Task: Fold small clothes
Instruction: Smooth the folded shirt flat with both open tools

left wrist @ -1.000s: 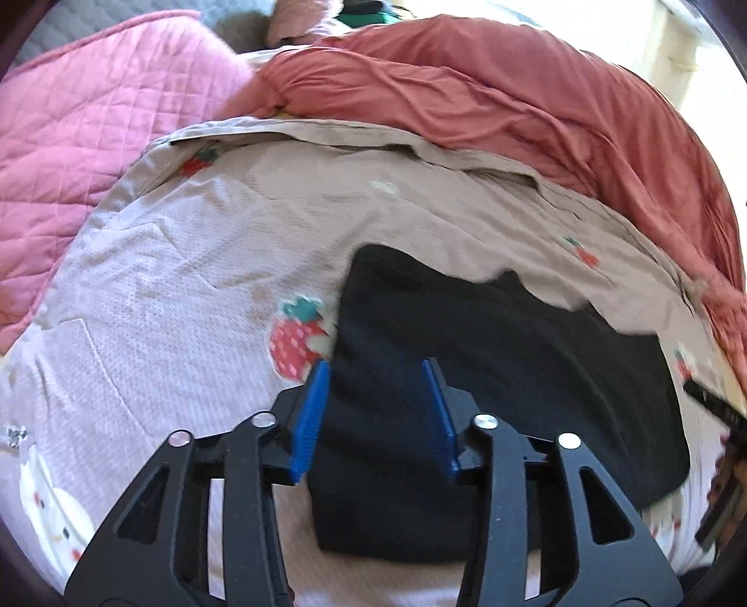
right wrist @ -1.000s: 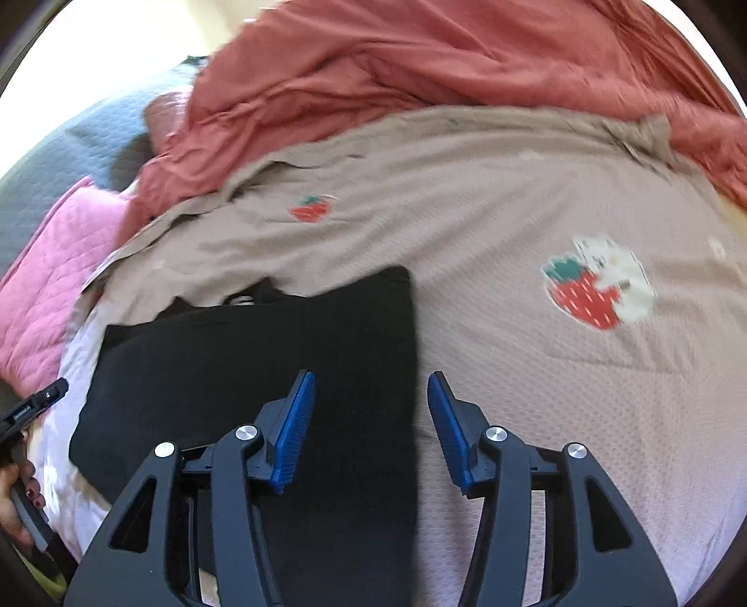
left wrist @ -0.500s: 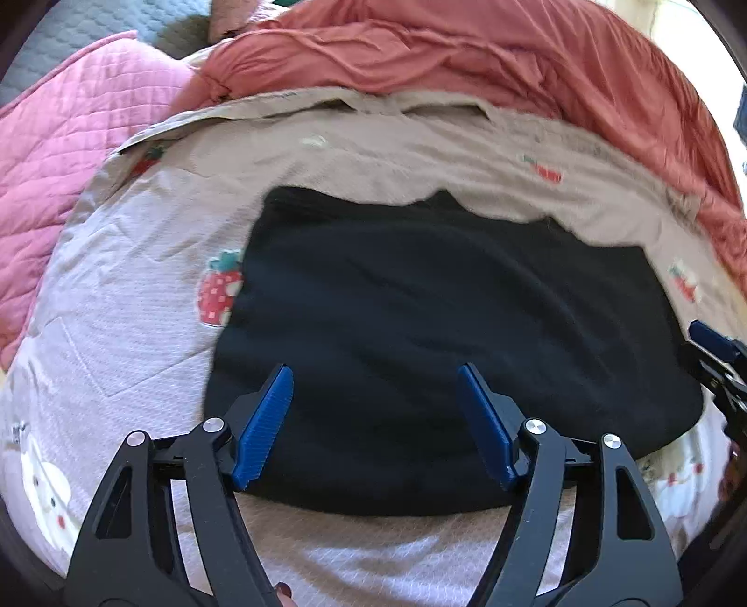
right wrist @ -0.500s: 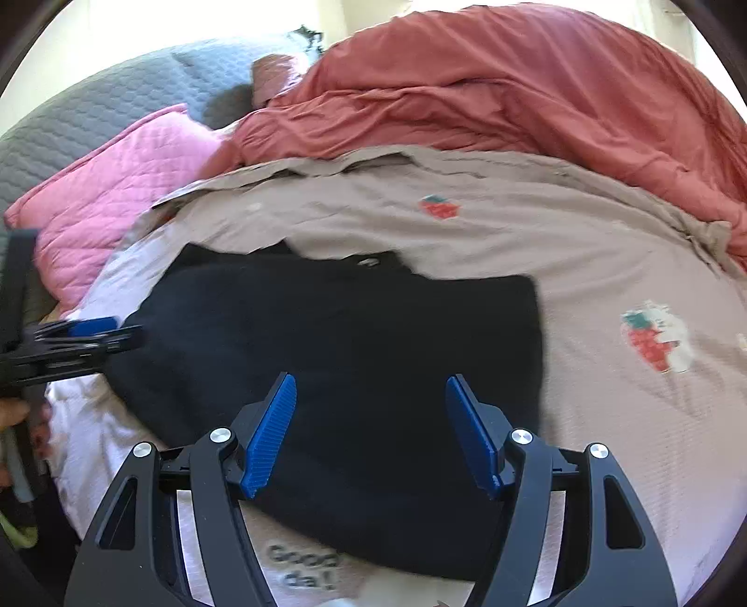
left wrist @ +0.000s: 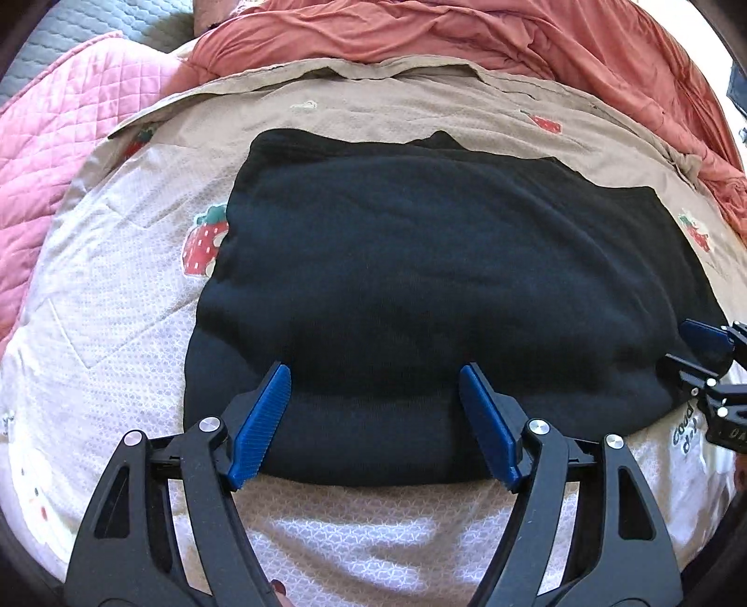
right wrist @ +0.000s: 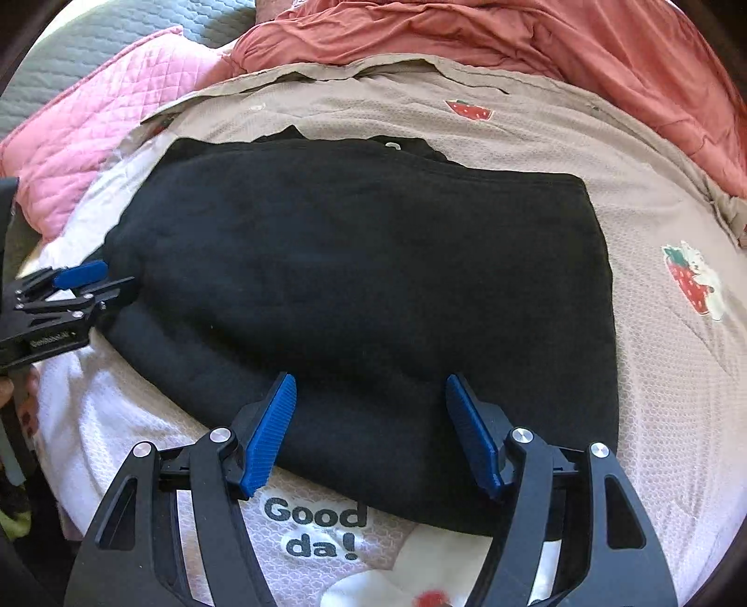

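Observation:
A black garment [left wrist: 443,289] lies flat and folded on the strawberry-print bedsheet [left wrist: 116,299]; it also shows in the right wrist view [right wrist: 373,289]. My left gripper [left wrist: 376,373] is open and empty, its blue pads [left wrist: 261,420] hovering over the garment's near edge. My right gripper [right wrist: 371,383] is open and empty over the garment's near right part. The right gripper shows at the far right of the left wrist view [left wrist: 709,369]. The left gripper shows at the far left of the right wrist view [right wrist: 70,289], beside the garment's left edge.
A rust-red duvet [left wrist: 467,32] is heaped along the far side of the bed. A pink quilted blanket [left wrist: 60,126] lies at the left, with a grey cushion [right wrist: 93,37] behind it. The sheet carries "Good da!" print [right wrist: 317,527] near me.
Both grippers have drawn back toward me and opened wider. The garment now lies wider in view, laid flat, with both grippers above its near edge.

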A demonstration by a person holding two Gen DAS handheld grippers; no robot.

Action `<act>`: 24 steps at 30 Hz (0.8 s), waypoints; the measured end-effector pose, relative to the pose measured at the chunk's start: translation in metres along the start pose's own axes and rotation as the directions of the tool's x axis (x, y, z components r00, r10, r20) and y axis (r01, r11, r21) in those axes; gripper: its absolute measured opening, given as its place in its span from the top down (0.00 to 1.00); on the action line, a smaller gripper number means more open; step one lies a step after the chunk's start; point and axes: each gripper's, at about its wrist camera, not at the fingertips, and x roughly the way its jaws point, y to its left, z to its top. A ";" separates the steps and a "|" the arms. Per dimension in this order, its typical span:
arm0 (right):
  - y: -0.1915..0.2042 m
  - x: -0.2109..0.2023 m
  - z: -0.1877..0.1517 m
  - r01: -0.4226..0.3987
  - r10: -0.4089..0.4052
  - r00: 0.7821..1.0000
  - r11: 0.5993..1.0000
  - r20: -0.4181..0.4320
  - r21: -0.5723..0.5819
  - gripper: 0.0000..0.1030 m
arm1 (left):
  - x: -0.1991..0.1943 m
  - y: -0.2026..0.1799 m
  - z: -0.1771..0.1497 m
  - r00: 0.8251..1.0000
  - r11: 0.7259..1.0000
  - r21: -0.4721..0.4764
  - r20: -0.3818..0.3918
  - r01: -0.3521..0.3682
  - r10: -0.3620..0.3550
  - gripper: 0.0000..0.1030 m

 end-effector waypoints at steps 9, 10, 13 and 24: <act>0.000 -0.003 -0.008 0.030 -0.030 0.999 0.999 0.028 0.010 0.36 | -0.006 0.002 -0.006 0.999 1.000 0.001 0.026 0.020 -0.020 0.35; 0.001 -0.003 -0.009 0.035 -0.035 0.999 0.999 0.029 0.010 0.36 | -0.007 0.003 -0.006 0.999 1.000 0.003 0.027 0.022 -0.022 0.35; 0.003 -0.006 -0.011 0.054 -0.054 0.998 0.999 0.034 0.004 0.36 | -0.010 0.006 -0.006 0.999 0.999 -0.011 0.025 0.035 -0.035 0.35; 0.002 -0.032 -0.020 0.031 -0.037 0.996 0.997 0.087 0.070 0.36 | -0.027 0.015 -0.007 0.997 0.996 -0.052 0.042 0.071 -0.069 0.32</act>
